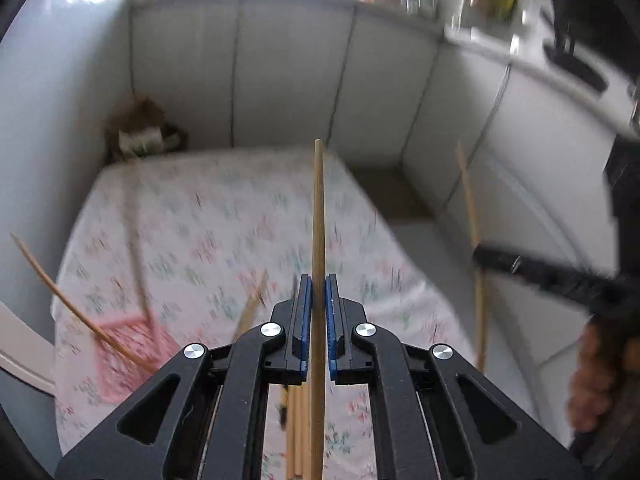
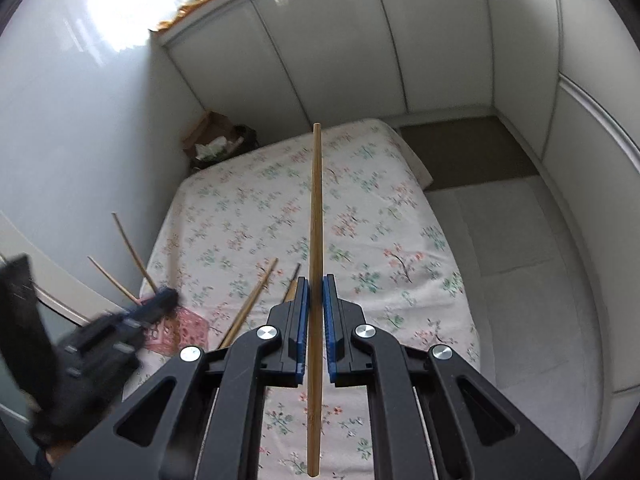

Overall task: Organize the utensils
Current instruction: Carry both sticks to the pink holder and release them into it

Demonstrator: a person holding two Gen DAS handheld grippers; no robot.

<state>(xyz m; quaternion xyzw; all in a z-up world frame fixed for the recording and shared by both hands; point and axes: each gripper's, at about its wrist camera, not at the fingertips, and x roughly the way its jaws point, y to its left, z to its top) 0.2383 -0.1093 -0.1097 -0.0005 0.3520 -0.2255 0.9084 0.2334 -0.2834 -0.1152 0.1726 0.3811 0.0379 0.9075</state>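
Observation:
In the left wrist view my left gripper [image 1: 318, 292] is shut on a wooden chopstick [image 1: 318, 216] that points straight ahead. Below it on the floral cloth lie several more chopsticks [image 1: 297, 432]. The pink basket [image 1: 128, 344] sits at the lower left with chopsticks [image 1: 60, 284] leaning out of it. In the right wrist view my right gripper [image 2: 316, 292] is shut on another chopstick [image 2: 316, 220]. The blurred left gripper [image 2: 120, 320] hangs over the pink basket [image 2: 188, 328]. Two loose chopsticks [image 2: 250, 304] lie on the cloth.
The table [image 2: 400, 208] wears a white floral cloth and stands in a corner of white cabinets [image 2: 340, 52]. A brown box of clutter [image 2: 216, 140] sits at the far left corner. A grey floor strip [image 2: 516, 248] runs along the table's right side.

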